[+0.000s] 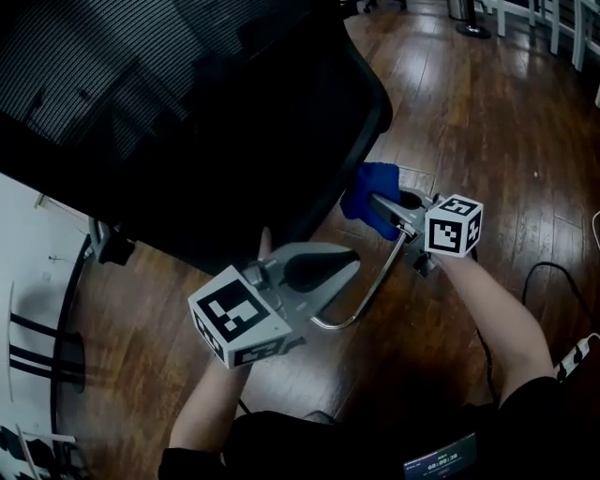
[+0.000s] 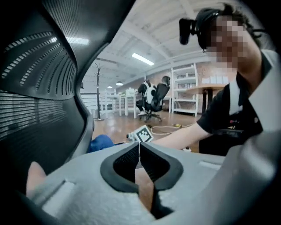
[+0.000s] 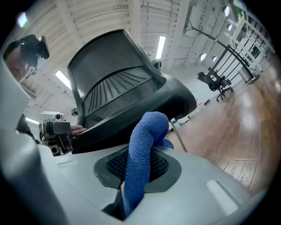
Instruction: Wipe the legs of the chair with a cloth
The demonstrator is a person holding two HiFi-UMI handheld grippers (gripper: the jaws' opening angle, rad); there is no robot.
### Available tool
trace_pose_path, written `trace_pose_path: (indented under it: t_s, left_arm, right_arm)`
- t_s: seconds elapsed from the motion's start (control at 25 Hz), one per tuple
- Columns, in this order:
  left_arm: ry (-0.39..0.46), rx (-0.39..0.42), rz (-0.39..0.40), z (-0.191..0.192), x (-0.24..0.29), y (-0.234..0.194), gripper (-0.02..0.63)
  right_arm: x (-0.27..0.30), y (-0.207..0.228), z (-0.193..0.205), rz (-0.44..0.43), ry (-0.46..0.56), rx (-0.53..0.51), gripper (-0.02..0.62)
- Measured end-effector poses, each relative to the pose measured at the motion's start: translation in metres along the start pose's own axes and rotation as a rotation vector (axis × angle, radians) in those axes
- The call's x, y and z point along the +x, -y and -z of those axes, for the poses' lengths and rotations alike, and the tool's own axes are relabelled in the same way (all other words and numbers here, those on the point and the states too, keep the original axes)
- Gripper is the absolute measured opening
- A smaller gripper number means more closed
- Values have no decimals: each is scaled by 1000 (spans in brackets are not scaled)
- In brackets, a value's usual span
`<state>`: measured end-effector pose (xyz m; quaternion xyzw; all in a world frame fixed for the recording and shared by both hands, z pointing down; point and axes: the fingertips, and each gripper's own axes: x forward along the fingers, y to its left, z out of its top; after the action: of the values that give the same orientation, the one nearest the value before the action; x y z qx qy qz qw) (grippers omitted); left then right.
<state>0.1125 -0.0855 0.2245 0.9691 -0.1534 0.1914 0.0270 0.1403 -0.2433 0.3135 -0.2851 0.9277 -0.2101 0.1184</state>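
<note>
A black mesh office chair (image 1: 187, 112) lies tipped across the upper left. From under its seat a curved chrome tube (image 1: 375, 286) of the chair runs down between my two grippers. My right gripper (image 1: 386, 204) is shut on a blue cloth (image 1: 368, 192), which bunches out of the jaws against the seat's edge by the tube's top. The cloth (image 3: 145, 149) stands up between the pads in the right gripper view. My left gripper (image 1: 349, 259) lies just under the seat's edge, jaws together with nothing between them (image 2: 139, 148). A finger (image 1: 265, 244) rests on the chair.
Dark wooden floor (image 1: 469, 112) spreads to the right. A white table (image 1: 28, 281) stands at the left edge. A black cable (image 1: 553, 272) and a power strip (image 1: 577, 356) lie at the right. White furniture legs (image 1: 553, 23) are at the top right.
</note>
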Motion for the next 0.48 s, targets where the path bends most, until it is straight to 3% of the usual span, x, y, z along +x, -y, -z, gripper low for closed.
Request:
trace_pose_path:
  t_s: [0.08,0.16,0.24,0.36,0.48]
  left_arm:
    - [-11,-2,-16,2,2,-4,2]
    - [3,-62,-14,-2,-2,-9,2]
    - [-51,-70,-10,5,-2,-11,2]
    - [-150,-5,-35,25,-10,-10,2]
    - [-84,-47,-70,30,-42,-15,2]
  right_arm:
    - [11,-10,-1,-32,25,26,55]
    - [23,-26,-7,-76,55,45,57]
    - [29,-37,-10,-102,54,32,57]
    - [30,-54,-4,-143,2,-77,57]
    - [30,-88,7,-214,-63,-226,57]
